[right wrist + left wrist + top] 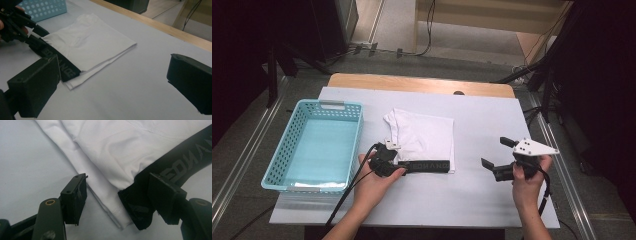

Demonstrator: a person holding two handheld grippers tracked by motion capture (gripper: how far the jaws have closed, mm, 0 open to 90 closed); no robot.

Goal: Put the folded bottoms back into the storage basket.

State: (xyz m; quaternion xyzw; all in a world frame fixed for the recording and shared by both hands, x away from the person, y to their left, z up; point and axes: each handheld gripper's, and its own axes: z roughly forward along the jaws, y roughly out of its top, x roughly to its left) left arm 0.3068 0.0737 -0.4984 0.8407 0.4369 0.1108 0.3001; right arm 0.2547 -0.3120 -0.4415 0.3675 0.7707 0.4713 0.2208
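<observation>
Left gripper [117, 195] jaws partly spread around the black waistband [175, 167] end of the folded white garment [424, 137]; one pad seemingly touches it, nothing clamped. Garment lies mid-table beside the blue basket [277, 165]. Right gripper [498, 152] is held wide open, empty, well apart.

One folded white garment [422, 140] with one black waistband [427, 166] lies on one table [482, 195]. One light blue basket [314, 145] stands beside it. Two grippers are in hand: the left gripper [388, 146] and the right gripper [497, 152]. The garment seems folded into two or three layers.
</observation>
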